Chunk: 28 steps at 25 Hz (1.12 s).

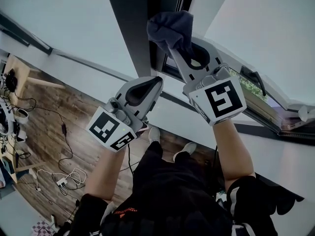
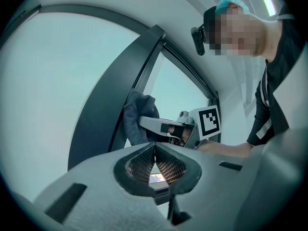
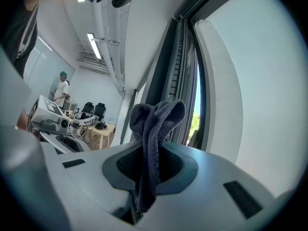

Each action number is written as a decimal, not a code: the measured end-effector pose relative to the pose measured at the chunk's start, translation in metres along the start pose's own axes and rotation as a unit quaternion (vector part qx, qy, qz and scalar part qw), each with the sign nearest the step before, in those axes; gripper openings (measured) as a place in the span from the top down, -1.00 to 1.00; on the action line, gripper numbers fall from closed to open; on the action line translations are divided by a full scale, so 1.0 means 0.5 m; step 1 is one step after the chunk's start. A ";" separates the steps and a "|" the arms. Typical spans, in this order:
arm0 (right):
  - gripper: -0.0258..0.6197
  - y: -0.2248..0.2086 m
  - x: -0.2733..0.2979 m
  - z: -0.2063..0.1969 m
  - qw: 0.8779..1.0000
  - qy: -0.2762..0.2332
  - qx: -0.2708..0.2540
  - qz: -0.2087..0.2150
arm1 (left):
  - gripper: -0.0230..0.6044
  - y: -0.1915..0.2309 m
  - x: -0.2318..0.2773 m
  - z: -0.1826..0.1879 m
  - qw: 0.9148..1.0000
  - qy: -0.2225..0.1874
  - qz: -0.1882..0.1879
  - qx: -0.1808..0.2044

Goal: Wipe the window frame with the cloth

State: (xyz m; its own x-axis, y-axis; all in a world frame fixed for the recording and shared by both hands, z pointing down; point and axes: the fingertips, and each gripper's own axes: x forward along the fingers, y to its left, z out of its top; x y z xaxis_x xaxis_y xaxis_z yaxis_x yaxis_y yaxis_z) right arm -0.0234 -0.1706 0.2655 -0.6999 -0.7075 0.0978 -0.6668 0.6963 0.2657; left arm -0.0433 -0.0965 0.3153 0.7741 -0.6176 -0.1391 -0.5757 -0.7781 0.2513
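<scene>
The cloth is dark blue and bunched up. It sits at the tip of the right gripper, high up against the dark window frame. In the right gripper view the jaws are pinched tight on the cloth. A fat fold sticks up past the jaws and a thin tail hangs down between them. In the left gripper view the cloth touches the dark bar of the window frame.

The left gripper is lower, just beside the right one. Its jaws are pressed together at the tips and hold nothing. It points up at the frame, and I cannot tell if it touches it.

Pale glass lies to the left of the dark bar. To the right the window stands open a little, and its black window handle sticks out near the right gripper. Through the gap you can see green leaves. Nothing lies between the cloth and the frame.

Far below are a wood floor with cables on it, and the person's shoes. In the right gripper view, back in the room, there is a desk, chairs, a person standing far off, and a long ceiling light.
</scene>
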 end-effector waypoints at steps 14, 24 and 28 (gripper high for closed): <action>0.77 0.031 0.007 -0.150 0.997 0.050 0.054 0.005 | 0.86 0.015 -0.010 -0.062 1.000 0.018 0.015 -0.020; 0.78 0.057 0.022 -0.246 0.992 0.087 0.085 0.009 | 0.86 0.028 -0.028 -0.100 0.999 0.030 0.025 -0.035; 0.77 0.068 0.025 -0.286 0.990 0.101 0.101 0.009 | 0.86 0.030 -0.029 -0.116 0.998 0.034 0.026 -0.040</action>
State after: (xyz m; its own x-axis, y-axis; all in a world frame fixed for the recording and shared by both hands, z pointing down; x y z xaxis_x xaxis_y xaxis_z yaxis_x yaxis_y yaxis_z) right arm -0.0180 -0.1729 0.4128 -0.6601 -0.6907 0.2952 -0.7066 0.7043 0.0679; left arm -0.0481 -0.0928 0.3765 0.7614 -0.6456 -0.0583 -0.5951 -0.7318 0.3321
